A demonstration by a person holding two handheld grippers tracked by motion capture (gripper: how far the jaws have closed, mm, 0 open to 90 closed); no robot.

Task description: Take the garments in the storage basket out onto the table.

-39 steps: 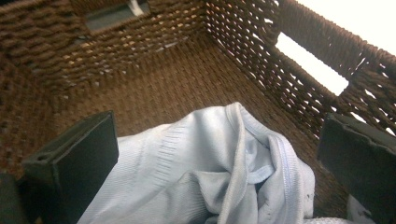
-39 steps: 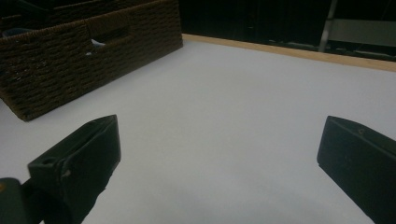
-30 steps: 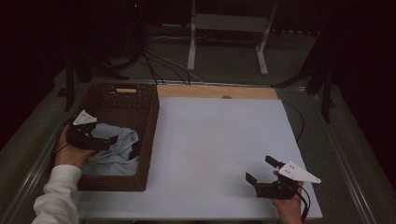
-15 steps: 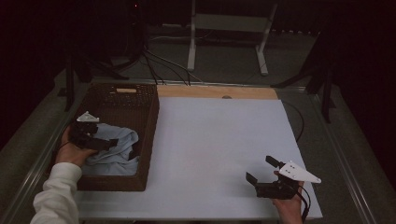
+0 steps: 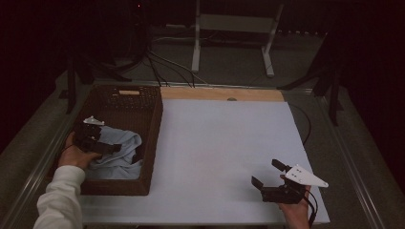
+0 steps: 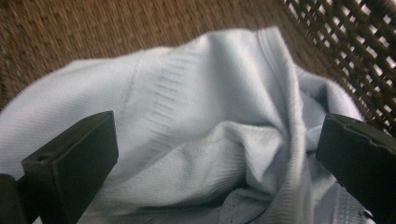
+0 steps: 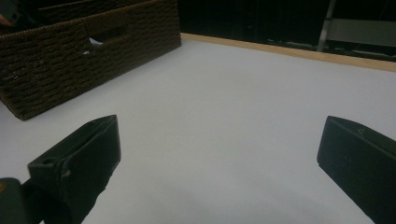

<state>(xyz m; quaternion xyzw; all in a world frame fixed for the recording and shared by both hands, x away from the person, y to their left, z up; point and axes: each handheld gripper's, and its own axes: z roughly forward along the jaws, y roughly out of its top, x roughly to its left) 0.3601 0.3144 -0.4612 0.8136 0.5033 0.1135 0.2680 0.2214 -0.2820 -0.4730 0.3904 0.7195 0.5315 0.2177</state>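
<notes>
hovering | left gripper (image 5: 102, 145) jaws wide | cloth (image 6: 196, 140) between, in basket (image 5: 152, 138)

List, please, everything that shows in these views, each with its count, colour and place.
basket: one, dark brown woven, left side of the table.
cloth: one, pale blue, crumpled inside the basket.
table: one, white top with a wooden strip along the far edge.
stand: one, pale metal, on the floor beyond the table.
cables: several, dark, on the floor behind the basket.
left gripper: one, black, jaws open over the cloth.
right gripper: one, black, jaws open, near right corner.
</notes>
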